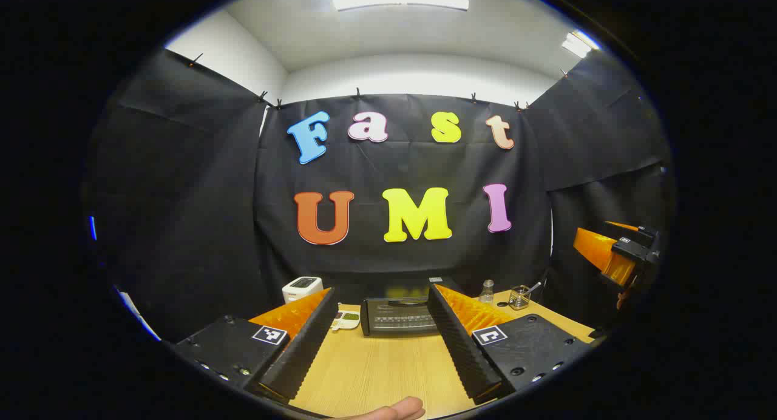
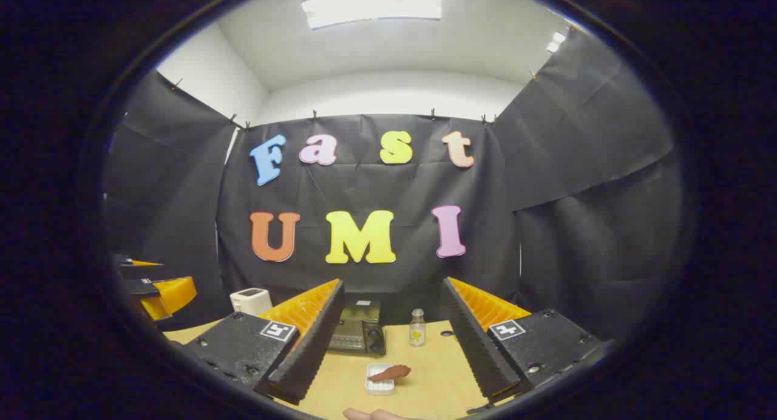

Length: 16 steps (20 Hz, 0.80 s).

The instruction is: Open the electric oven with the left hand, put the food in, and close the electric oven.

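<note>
Wooden table (image 2: 437,371) bears one closed oven (image 1: 400,315), one food piece (image 2: 390,372); both grippers' fingers spread, empty.

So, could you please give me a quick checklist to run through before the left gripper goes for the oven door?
1. Electric oven door closed, ready to be opened: ok.
2. Left gripper open and empty: ok.
3. Left gripper lined up with the oven, wooden table between them bare: ok.
4. Right gripper open, holding nothing: ok.
5. Food lying on the small white tray, in front of the right gripper: ok.
6. Door handle position: cannot tell.
</note>
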Motion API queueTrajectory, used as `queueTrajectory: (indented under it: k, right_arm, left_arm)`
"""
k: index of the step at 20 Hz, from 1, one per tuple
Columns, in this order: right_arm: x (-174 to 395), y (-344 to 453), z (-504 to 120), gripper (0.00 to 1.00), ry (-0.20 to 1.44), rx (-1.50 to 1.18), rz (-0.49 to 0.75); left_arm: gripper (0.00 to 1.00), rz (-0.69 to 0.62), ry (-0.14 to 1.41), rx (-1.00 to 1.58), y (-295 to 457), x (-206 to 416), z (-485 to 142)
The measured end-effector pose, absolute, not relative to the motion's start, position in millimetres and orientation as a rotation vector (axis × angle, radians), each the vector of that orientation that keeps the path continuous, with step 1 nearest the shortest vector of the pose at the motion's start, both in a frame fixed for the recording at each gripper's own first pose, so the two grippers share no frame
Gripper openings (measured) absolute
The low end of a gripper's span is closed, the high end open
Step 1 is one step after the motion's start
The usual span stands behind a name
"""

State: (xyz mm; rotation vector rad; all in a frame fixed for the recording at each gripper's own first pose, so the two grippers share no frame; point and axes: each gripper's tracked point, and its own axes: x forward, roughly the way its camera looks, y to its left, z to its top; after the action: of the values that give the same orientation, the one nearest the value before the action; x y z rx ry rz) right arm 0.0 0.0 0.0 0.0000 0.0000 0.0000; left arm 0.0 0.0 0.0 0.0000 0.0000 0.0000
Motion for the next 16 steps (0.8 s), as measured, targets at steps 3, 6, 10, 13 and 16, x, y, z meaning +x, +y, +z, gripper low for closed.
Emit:
queueTrajectory:
  k: [3, 6, 10, 13, 16]
  right_arm:
    - [6, 1, -5, 0.96, -0.008, -0.005, 0.023]
    - [15, 0, -6, 0.96, -0.021, -0.001, 0.034]
    - [32, 3, -6, 1.0, -0.028, -0.003, 0.063]
    - [50, -1, -2, 0.96, -0.048, -0.016, 0.071]
    - [68, -10, -5, 1.0, -0.055, -0.029, 0.066]
  left_arm:
    - [0.95, 0.013, 0.008, 0.009, 1, 3, -7]
    - [0.95, 0.008, 0.016, -0.005, -5, 17, -10]
    - [0.95, -0.029, 0.047, -0.043, -21, 39, -15]
    - [0.95, -0.055, 0.045, -0.059, -31, 56, -11]
    - [0.95, -0.059, 0.037, -0.059, -34, 85, -9]
